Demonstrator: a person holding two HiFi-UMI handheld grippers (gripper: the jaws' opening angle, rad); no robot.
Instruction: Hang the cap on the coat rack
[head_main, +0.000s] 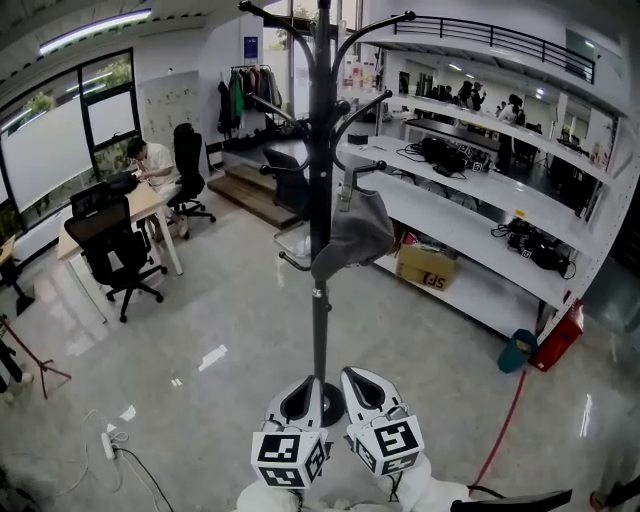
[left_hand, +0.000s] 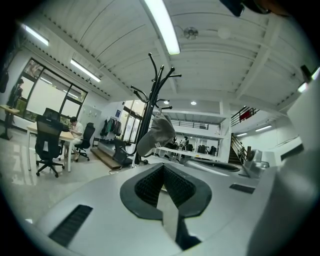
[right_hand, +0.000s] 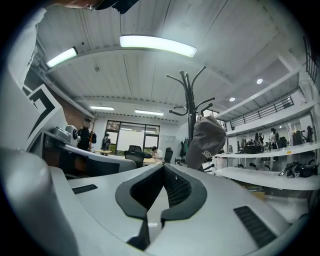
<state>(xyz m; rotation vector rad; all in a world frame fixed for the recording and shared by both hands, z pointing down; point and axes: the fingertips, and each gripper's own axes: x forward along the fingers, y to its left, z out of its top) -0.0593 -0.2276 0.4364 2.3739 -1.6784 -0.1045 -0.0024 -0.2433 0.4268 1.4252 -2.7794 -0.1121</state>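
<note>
A grey cap (head_main: 357, 234) hangs on a right-hand hook of the black coat rack (head_main: 320, 150), about halfway up its pole. Both grippers are low in the head view, close together in front of the rack's base and well below the cap. My left gripper (head_main: 304, 388) is shut with nothing in it, and my right gripper (head_main: 361, 380) is shut and empty too. The left gripper view shows the cap (left_hand: 156, 135) and the rack (left_hand: 155, 92) beyond the shut jaws (left_hand: 162, 167). In the right gripper view the cap (right_hand: 206, 142) hangs beside the rack (right_hand: 189, 102), above the jaws (right_hand: 162, 168).
White shelving (head_main: 480, 200) with equipment runs along the right, a cardboard box (head_main: 427, 265) beneath it. A desk (head_main: 135, 210) with a seated person (head_main: 152, 162) and black office chairs (head_main: 108, 245) stands at the left. A red hose (head_main: 505, 425) and a power strip (head_main: 108, 445) lie on the floor.
</note>
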